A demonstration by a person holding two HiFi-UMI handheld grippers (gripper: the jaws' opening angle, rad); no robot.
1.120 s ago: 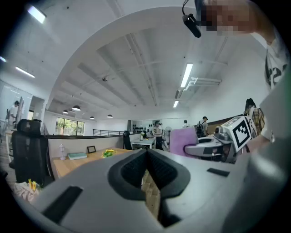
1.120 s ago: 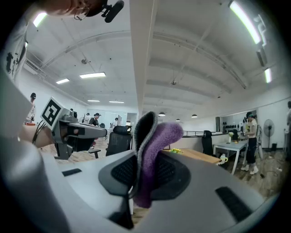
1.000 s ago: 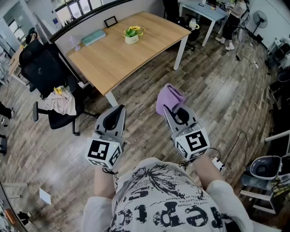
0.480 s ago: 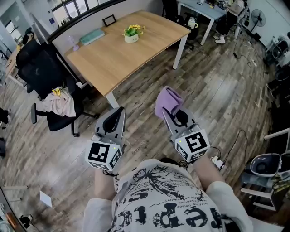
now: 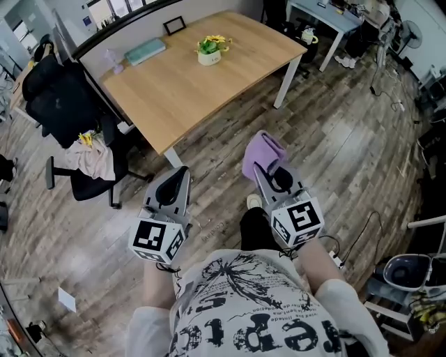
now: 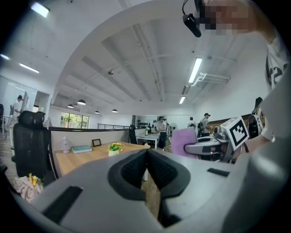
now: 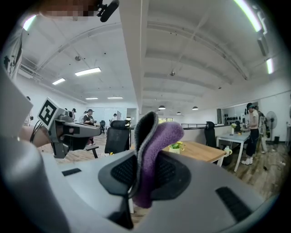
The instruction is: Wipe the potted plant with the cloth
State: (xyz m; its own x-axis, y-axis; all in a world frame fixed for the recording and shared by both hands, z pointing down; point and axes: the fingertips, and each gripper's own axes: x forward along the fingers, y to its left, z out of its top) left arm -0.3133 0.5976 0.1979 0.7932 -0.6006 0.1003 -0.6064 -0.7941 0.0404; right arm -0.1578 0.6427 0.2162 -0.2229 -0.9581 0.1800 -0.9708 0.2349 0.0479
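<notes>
A small potted plant (image 5: 210,50) with green leaves and yellow flowers stands in a white pot on the far part of a wooden table (image 5: 181,84). It also shows small in the left gripper view as the potted plant (image 6: 114,149) and in the right gripper view as the potted plant (image 7: 176,147). My right gripper (image 5: 268,169) is shut on a purple cloth (image 5: 263,153), which sticks up between its jaws, the cloth (image 7: 152,154). My left gripper (image 5: 178,183) is shut and empty. Both grippers are held over the floor, short of the table's near edge.
A black office chair (image 5: 66,104) with clothes draped over it stands left of the table. A teal book (image 5: 145,50), a photo frame (image 5: 174,26) and a spray bottle (image 5: 113,63) lie at the table's back. Another desk (image 5: 327,17) and people stand beyond it. Cables run over the floor at the right.
Both grippers and the view have moved toward the table; it now lies closer and the plant sits higher in the frame. The cloth stays clamped in the right gripper.
</notes>
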